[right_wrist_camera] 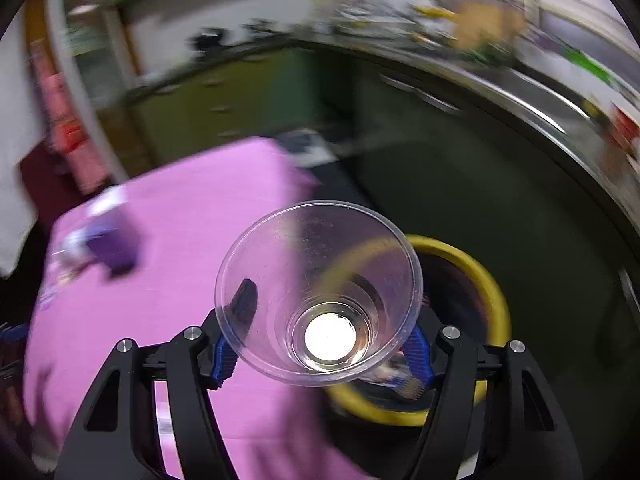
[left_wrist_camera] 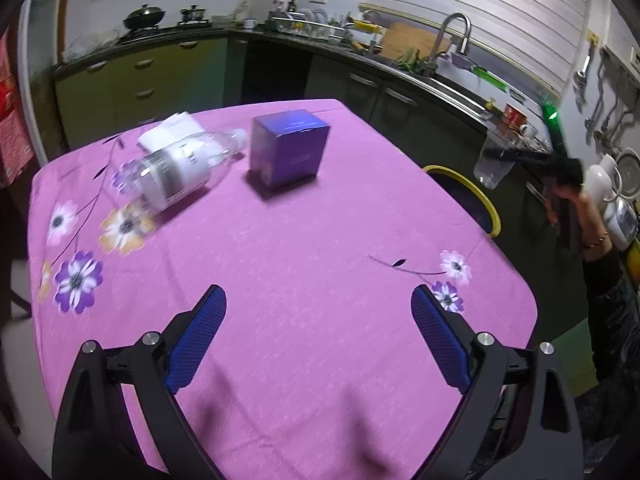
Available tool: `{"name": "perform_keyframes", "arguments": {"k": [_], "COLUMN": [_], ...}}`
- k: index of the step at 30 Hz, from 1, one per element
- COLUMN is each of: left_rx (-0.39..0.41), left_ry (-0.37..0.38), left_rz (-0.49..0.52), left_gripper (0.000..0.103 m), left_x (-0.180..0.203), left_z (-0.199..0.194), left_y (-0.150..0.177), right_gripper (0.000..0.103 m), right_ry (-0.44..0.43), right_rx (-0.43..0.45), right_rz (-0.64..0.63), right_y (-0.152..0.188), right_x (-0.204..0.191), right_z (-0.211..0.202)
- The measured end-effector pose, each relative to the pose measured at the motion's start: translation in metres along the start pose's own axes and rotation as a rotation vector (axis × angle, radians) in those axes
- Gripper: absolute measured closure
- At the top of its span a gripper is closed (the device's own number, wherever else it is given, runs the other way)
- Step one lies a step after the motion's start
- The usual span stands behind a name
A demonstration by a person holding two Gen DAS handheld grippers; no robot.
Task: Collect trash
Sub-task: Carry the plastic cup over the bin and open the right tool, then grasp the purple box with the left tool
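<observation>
In the right wrist view my right gripper is shut on a clear plastic cup, whose mouth faces the camera. The cup hangs beyond the table's edge, above a yellow-rimmed bin. The left wrist view shows that same cup off to the right, held over the bin. My left gripper is open over the pink cloth, with nothing between its fingers. Farther along the table lie a clear plastic bottle on its side, a purple box and a white paper.
A pink flowered cloth covers the table. Dark green kitchen cabinets and a counter with a sink tap run behind and to the right. A person's hand and sleeve hold the right gripper. A red cloth hangs at the left.
</observation>
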State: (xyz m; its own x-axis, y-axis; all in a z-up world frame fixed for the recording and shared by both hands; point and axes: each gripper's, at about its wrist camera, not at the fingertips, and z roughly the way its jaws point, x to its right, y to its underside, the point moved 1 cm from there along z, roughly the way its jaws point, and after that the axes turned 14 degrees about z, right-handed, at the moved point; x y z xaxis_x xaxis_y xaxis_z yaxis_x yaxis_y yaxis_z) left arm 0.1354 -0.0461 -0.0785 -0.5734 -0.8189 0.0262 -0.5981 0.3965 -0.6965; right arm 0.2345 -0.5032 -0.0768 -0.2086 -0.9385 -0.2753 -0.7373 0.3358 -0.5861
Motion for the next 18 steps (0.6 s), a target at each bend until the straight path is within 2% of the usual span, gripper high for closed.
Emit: {"name": "perform_keyframes", "arguments": {"k": [4,6,8,10,13,18], "left_rx": [0.001,-0.003,-0.009,-0.017,-0.024,-0.022], "left_ry": [0.018,0.026,0.032,0.034,0.032,0.048], "left_rz": [0.025,0.039,0.053,0.071,0.108,0.182], "left_gripper": [0.014,0.014,0.014,0.014,0.014,0.014], "left_x": [0.005,0.006,0.005,0.003,-0.001,-0.012], "left_z": [0.007,0.011,0.014,0.018,0.022,0.031], "left_y": [-0.013,-0.018,-0.022,-0.026,-0.034,-0.05], "right_gripper": [0.037,0.036,0.033,0.023,0.019,0.018], "right_ry": [0.111,0.118,0.13,0.141,0.171,0.167], "right_rx": [-0.068,-0.088,-0.102,-0.113,-0.106,-0.084], "right_rz": [0.06,0.073,0.074,0.081,0.078,0.078], "right_y": [-0.006,-0.007,-0.009,-0.009,-0.008,-0.003], "right_x": [0.054,0.066,0.073,0.078,0.082,0.078], "right_z": [0.036,0.049,0.062,0.072,0.075,0.058]}}
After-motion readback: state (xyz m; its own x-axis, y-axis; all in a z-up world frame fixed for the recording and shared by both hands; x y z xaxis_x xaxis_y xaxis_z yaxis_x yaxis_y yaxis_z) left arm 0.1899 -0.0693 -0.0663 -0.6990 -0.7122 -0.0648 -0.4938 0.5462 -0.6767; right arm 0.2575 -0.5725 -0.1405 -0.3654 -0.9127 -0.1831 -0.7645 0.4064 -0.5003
